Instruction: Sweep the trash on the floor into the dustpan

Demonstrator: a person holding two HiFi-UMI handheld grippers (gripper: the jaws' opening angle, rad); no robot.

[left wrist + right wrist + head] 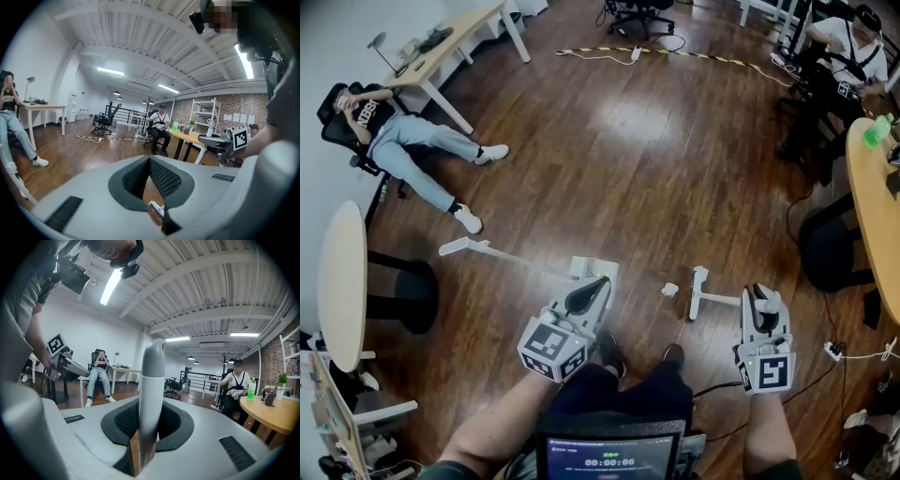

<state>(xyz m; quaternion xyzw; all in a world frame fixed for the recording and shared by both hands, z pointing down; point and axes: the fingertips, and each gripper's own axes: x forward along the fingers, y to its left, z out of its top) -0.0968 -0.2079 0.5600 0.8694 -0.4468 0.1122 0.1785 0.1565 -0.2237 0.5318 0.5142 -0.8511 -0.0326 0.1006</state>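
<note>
Wood-plank floor (656,178), dark and glossy, open in the middle. Desk (455,37) upper left with a person reclined in a chair (398,131) beside it. Second seated person (844,56) upper right, near a round wooden table (872,206) carrying a green bottle (877,129).

Trash (670,290): one small crumpled white scrap on the bare floor, just ahead of the operator's shoes (673,356). It lies between dustpan and broom head, nearer the broom, touching neither.

Dustpan (586,266): white, on the floor left of the scrap. A long white pole (506,255) runs from it leftward across the boards.

Left gripper (600,283) (149,160): hovers at the dustpan's near edge. Its own view shows the pad tips meeting, with only a thin wedge of floor visible behind them. A small white piece shows low in that wedge; cannot tell what it is. Nothing seen clamped.

Right gripper (757,298) (151,427): jaws closed onto the broom (698,291) (152,380). The pale handle stands upright between the pads in its own view. In the head view the handle runs left from the gripper to the white head, which rests on the floor just right of the scrap.
</note>
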